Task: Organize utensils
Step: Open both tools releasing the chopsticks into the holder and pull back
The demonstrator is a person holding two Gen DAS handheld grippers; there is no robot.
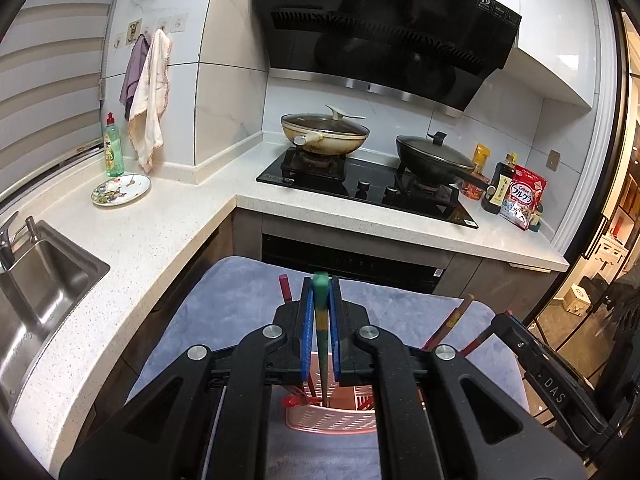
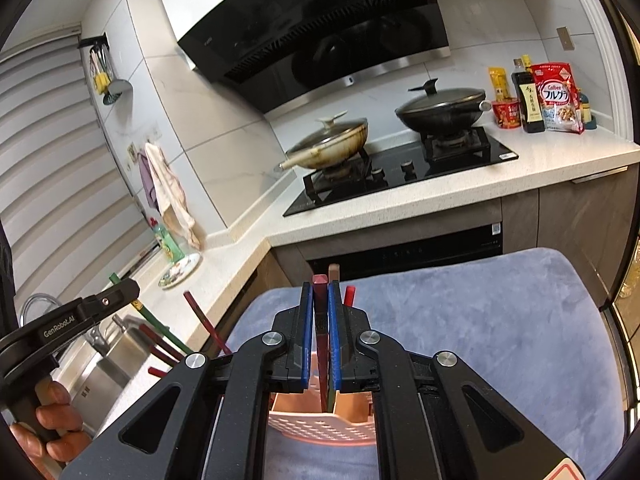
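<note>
- Left gripper [image 1: 321, 300]: jaws drawn narrow and clamped on a green chopstick [image 1: 320, 320], held near upright with its lower end inside the pink perforated holder [image 1: 332, 416].
- Right gripper [image 2: 321, 304]: jaws narrow, pinching a dark red chopstick [image 2: 320, 312]; a brown one [image 2: 333, 272] rises just behind it. Their lower ends reach into the same holder [image 2: 320, 424].
- Holder: stands on a blue-grey cloth [image 2: 480, 320] covering the surface directly beneath both grippers.
- Other red chopsticks [image 2: 206, 322]: lean tilted out of the holder toward the left side in the right wrist view.
- Person's hand [image 2: 56, 428]: grips the left tool's handle, at the lower left of the right wrist view.
- Background: a stove [image 1: 360, 188] carrying two lidded pans, a sink [image 1: 44, 280], and a patterned plate [image 1: 121, 189] on the counter.
</note>
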